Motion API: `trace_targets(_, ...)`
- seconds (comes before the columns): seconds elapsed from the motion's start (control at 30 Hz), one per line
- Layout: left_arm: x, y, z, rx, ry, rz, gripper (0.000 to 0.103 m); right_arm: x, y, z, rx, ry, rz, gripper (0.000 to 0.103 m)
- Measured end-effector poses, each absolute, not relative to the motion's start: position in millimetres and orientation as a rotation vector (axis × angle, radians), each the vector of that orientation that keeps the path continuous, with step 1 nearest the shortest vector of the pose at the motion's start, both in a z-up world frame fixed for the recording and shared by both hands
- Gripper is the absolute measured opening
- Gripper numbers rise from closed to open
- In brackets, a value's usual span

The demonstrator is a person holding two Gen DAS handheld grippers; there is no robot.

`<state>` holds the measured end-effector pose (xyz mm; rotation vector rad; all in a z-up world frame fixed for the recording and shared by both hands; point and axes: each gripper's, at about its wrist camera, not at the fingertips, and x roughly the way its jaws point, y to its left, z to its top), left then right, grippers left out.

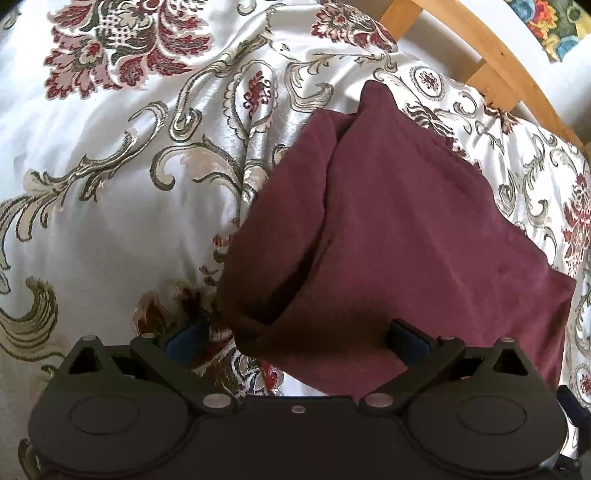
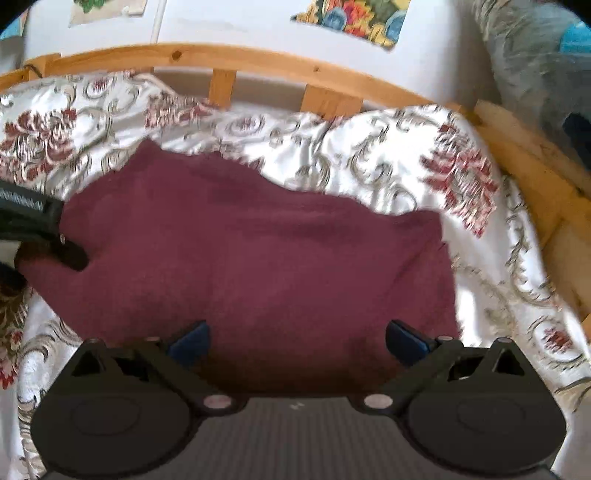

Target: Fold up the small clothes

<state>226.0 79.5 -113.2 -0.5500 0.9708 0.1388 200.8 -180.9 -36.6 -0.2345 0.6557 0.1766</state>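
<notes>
A small maroon garment (image 1: 388, 236) lies folded on a white floral bedspread (image 1: 110, 166), with a layered edge running down its left side. My left gripper (image 1: 295, 339) hovers open over the garment's near corner, one blue pad (image 1: 184, 339) off the cloth and the other over it. In the right wrist view the same maroon garment (image 2: 258, 251) spreads flat. My right gripper (image 2: 297, 341) stands open above its near edge, nothing between its fingers. The other gripper's black body (image 2: 40, 229) reaches in from the left over the garment's left corner.
A wooden slatted bed frame (image 2: 258, 62) runs along the far side of the bedspread (image 2: 369, 147) and down the right (image 2: 535, 166). A white wall with colourful pictures (image 2: 354, 18) stands behind. Grey fabric (image 2: 528, 55) shows at upper right.
</notes>
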Motion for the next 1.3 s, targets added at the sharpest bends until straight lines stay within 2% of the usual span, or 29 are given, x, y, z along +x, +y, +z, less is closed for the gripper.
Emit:
trace_targets(0.27,216.7,69.3,-112.2,-0.557,0.966,0.116,0.102,209.6,-181.9,-50.1,-0.252,0.713,0.165,0.103)
trace_targets(0.97,215.5,75.5,-114.0,-0.628,0.942,0.108,0.086,212.4,-170.2,-56.5,-0.294,0.678,0.169,0.103)
trace_targets(1.07,213.3,75.4,-113.5,-0.624,0.938,0.105,0.079,210.1,-169.8,-56.7,-0.307,0.67,0.171,0.103)
trace_targets(1.13,209.5,74.1,-113.0,-0.638,0.928,0.096,0.063,209.0,-170.7,-56.4,-0.304,0.672,0.172,0.103)
trace_targets(1.17,206.9,73.6,-113.1,-0.653,0.918,0.089,0.058,208.9,-171.1,-55.7,-0.299,0.674,0.175,0.103)
trace_targets(1.2,205.2,73.3,-113.5,-0.662,0.907,0.085,0.048,208.7,-171.3,-55.2,-0.296,0.676,0.176,0.103)
trace_targets(1.3,204.2,76.5,-113.8,-0.688,0.886,0.084,0.03,208.3,-172.8,-55.1,-0.279,0.681,0.182,0.103)
